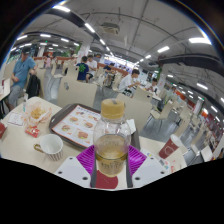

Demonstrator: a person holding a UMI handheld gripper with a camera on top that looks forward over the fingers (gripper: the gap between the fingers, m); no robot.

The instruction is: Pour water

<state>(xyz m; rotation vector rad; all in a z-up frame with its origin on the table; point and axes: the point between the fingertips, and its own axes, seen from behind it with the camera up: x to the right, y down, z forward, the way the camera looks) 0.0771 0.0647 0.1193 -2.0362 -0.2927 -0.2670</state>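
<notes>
A clear glass jar [111, 145] holding pale yellowish liquid stands upright between my fingers, and my gripper [111, 163] is shut on it, the purple pads [84, 160] pressing its two sides. The jar is held above a light table [25, 150]. A white cup [51, 147] stands on the table just left of the left finger. Below the jar, between the fingers, a red patch [107, 181] shows; what it is I cannot tell.
A brown tray [74, 126] with small dishes lies beyond the cup. A glass of amber drink [36, 109] stands further left. A red cup [169, 148] sits to the right. Several people [20, 72] and other tables fill the canteen hall behind.
</notes>
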